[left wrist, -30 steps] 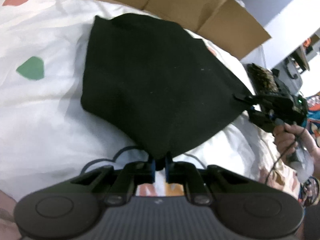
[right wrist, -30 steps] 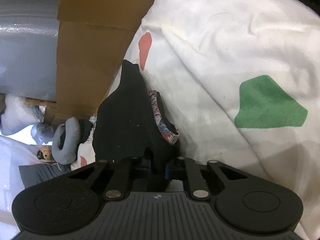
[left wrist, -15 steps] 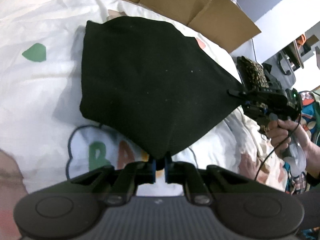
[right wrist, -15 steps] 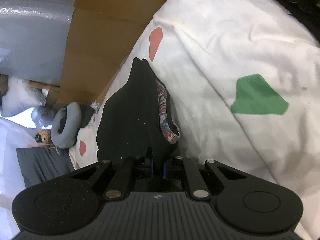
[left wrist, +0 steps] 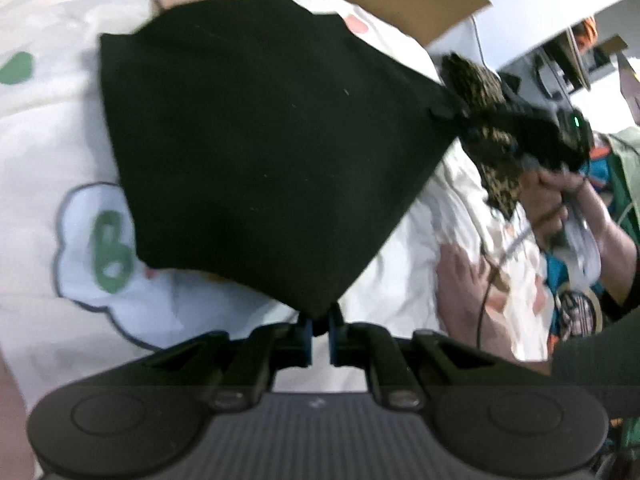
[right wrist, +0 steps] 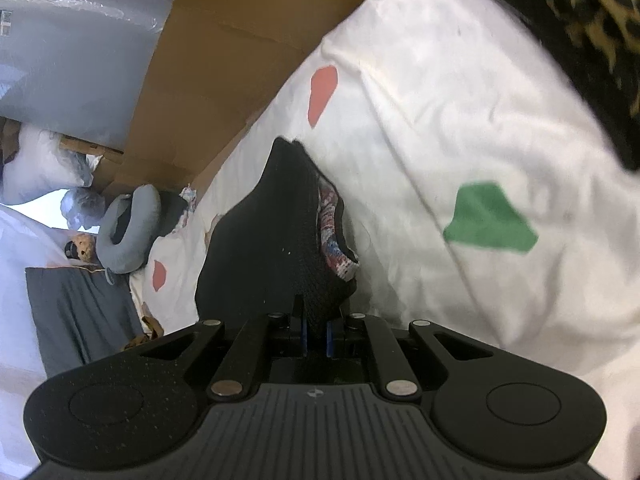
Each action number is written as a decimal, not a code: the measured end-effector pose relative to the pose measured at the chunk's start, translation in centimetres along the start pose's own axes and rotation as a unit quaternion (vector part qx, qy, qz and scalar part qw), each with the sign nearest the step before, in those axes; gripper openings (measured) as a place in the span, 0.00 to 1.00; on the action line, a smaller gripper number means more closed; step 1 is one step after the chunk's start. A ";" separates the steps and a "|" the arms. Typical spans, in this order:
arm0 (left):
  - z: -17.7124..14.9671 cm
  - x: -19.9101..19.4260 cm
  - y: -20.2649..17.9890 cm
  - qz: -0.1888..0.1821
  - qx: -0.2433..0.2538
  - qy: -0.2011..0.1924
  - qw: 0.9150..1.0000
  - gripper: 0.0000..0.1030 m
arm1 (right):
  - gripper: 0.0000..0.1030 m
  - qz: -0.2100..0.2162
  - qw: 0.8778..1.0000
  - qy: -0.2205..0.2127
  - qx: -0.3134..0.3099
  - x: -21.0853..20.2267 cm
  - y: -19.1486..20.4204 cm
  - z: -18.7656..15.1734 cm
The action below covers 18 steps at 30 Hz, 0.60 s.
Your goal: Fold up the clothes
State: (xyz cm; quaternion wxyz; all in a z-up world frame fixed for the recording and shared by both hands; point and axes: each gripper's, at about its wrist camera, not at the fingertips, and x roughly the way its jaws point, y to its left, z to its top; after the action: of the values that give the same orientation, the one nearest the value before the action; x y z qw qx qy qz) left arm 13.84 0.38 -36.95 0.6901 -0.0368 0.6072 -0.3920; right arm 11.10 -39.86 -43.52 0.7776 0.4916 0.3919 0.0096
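White bedding (left wrist: 48,152) printed with green and coral patches covered the bed, with brown cardboard (right wrist: 208,64) standing along its far edge. Above it hung the black garment (left wrist: 260,152), stretched taut between the two tools and lifted clear of the sheet along its near side; its far edge lay close to the bedding, though whether it touched could not be told. Seen from the right wrist, the same garment (right wrist: 272,248) ran edge-on away from the camera, with a patterned red, white and blue lining showing along its right side.

Further right in the left wrist view, a leopard-print cloth (left wrist: 484,120) lay behind the right tool, and the same print filled the upper right corner of the right wrist view. A grey neck pillow (right wrist: 128,232) sat at the far left, beside a dark grey folded cloth (right wrist: 76,316).

The left tool (left wrist: 319,330) was closed tight on the garment's nearest corner. The right tool (right wrist: 316,330) was likewise pinched on the opposite corner, and from the left wrist it (left wrist: 448,110) showed at the cloth's far right point, carried by a hand (left wrist: 548,200).
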 end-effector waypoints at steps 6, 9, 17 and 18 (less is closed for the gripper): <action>0.1 1.9 -1.5 -0.014 0.011 0.025 1.000 0.06 | 0.06 -0.008 1.000 -0.014 -0.015 -0.3 0.2 1.8; 0.6 2.8 -2.1 -0.014 0.001 0.038 0.999 0.06 | 0.06 -0.011 0.999 -0.020 -0.024 -0.3 0.2 2.7; 1.5 5.2 -3.7 0.011 -0.040 0.070 0.997 0.06 | 0.05 -0.018 0.999 -0.025 -0.035 0.1 -0.1 5.0; 1.6 5.5 -3.7 0.018 -0.058 0.077 0.995 0.06 | 0.05 -0.019 0.999 -0.025 -0.037 0.1 -0.1 5.2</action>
State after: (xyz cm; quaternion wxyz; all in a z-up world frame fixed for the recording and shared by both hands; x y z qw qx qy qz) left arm 13.14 -6.09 -38.98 0.6450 -0.0356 0.6809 -0.3452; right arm 14.35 -43.78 -42.58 0.8048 0.4554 0.3807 -0.0034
